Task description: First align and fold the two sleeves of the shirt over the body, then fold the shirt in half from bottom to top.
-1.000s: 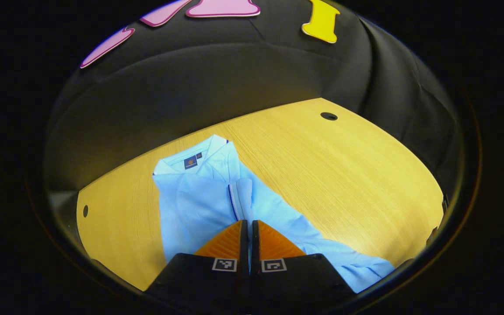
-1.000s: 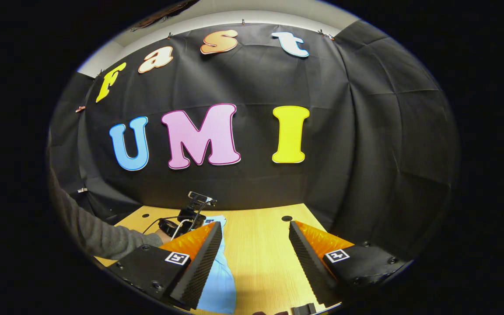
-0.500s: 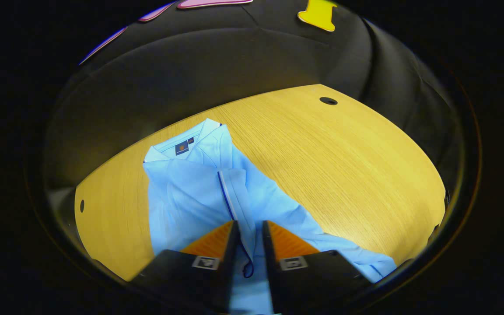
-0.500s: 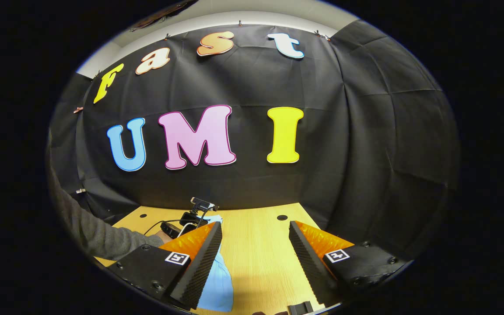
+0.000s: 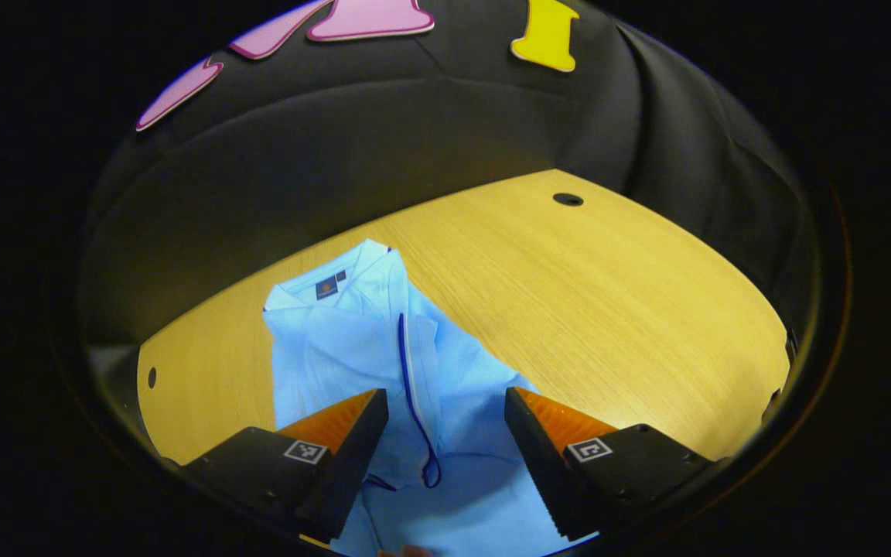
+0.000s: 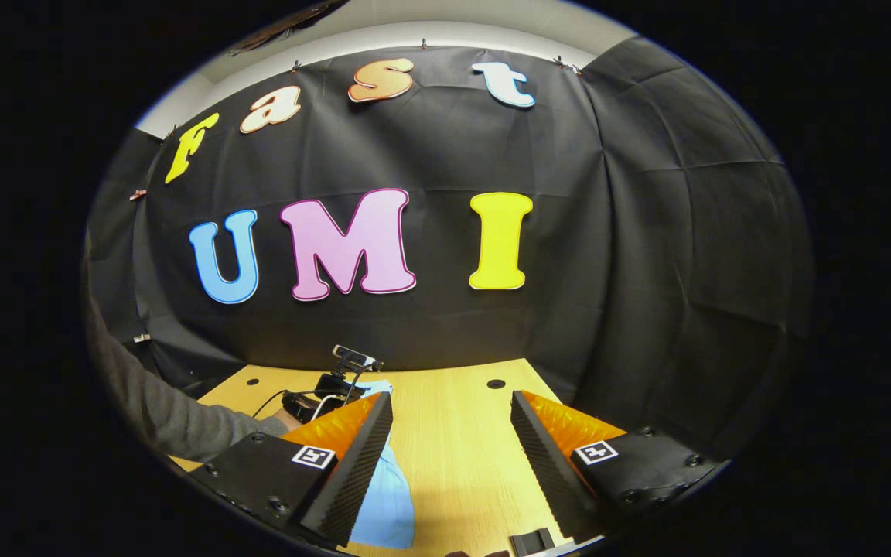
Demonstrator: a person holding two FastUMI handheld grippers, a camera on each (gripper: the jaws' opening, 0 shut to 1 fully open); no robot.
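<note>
Two fingers of the left gripper (image 5: pixel 443 441) stand well apart at the bottom of the left gripper view, holding nothing, with the light blue polo shirt (image 5: pixel 407 387) lying between and beyond them. The shirt runs from bottom centre up to its collar (image 5: pixel 337 282) at centre left, on the wooden table (image 5: pixel 608 309). A sleeve edged with dark piping (image 5: pixel 412 402) lies folded over the body down the middle of the frame. The risk, as I judge it, is that this loose sleeve, pinned by nothing, slides or springs back off the body, or that the fingers snag the piping loop if they drop carelessly. There are no containers here, so nothing is held in any.

In the right gripper view, the right gripper (image 6: pixel 452 456) sits at the bottom of the frame, its fingers also spread wide and empty, hovering above bare table (image 6: pixel 453 433). A patch of the shirt (image 6: pixel 387 503) shows at lower left beside its left finger. Further back at centre left, a grey sleeve (image 6: pixel 175 422) reaches to the left gripper (image 6: pixel 329 387). The danger for this side: a grab on too few layers would drag the shirt askew and misalign the sleeves before the bottom-to-top fold.
</note>
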